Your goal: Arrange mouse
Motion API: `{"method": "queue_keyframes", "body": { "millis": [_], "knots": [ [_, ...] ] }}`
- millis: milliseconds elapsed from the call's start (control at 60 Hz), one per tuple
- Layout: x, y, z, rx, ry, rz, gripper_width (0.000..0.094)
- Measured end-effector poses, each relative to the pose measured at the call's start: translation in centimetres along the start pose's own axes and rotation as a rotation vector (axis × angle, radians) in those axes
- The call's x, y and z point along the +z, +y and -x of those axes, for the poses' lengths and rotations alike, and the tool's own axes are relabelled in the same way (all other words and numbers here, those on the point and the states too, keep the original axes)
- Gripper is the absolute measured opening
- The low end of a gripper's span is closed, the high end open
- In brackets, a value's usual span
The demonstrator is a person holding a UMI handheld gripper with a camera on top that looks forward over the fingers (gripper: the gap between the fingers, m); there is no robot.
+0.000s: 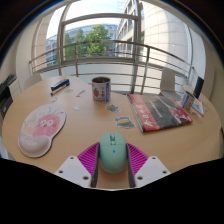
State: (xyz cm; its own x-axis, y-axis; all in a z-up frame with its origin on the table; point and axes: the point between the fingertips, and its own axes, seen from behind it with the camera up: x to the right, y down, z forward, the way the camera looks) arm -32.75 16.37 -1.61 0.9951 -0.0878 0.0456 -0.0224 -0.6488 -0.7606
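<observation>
A pale green computer mouse is clamped in the gripper — both magenta pads are pressed against its sides, and it is held just above the round wooden table. To the left of the fingers, a pink mouse pad (with a cartoon print) is seen lying flat. Beyond the mouse a printed mug is set upright, and a red magazine is spread to the right — well apart from the pad. A small card lies just ahead of the mouse.
</observation>
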Motion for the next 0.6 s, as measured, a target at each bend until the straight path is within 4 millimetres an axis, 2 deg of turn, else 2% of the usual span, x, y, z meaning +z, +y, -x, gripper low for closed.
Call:
{"method": "queue_keyframes", "body": {
  "millis": [100, 150, 233, 317, 400, 467, 533, 550, 600],
  "knots": [
    [-0.4, -0.5, -0.1, 0.019, 0.030, 0.012, 0.0401],
    [-1.1, -1.8, -0.1, 0.028, 0.055, -0.006, 0.0401],
    [-3.5, -6.8, -0.1, 0.050, 0.102, -0.087, 0.0403],
    [-6.9, -13.4, 0.9, 0.096, 0.129, -0.196, 0.0402],
    [-10.2, -20.1, 3.9, 0.121, 0.112, -0.316, 0.0401],
    [-11.7, -23.3, 7.8, 0.106, 0.079, -0.379, 0.0400],
    [-11.1, -23.8, 12.1, 0.081, 0.041, -0.389, 0.0400],
    [-10.9, -23.8, 13.9, 0.083, 0.027, -0.382, 0.0399],
    [-8.3, -22.2, 16.9, 0.087, -0.013, -0.330, 0.0399]
  ]
}}
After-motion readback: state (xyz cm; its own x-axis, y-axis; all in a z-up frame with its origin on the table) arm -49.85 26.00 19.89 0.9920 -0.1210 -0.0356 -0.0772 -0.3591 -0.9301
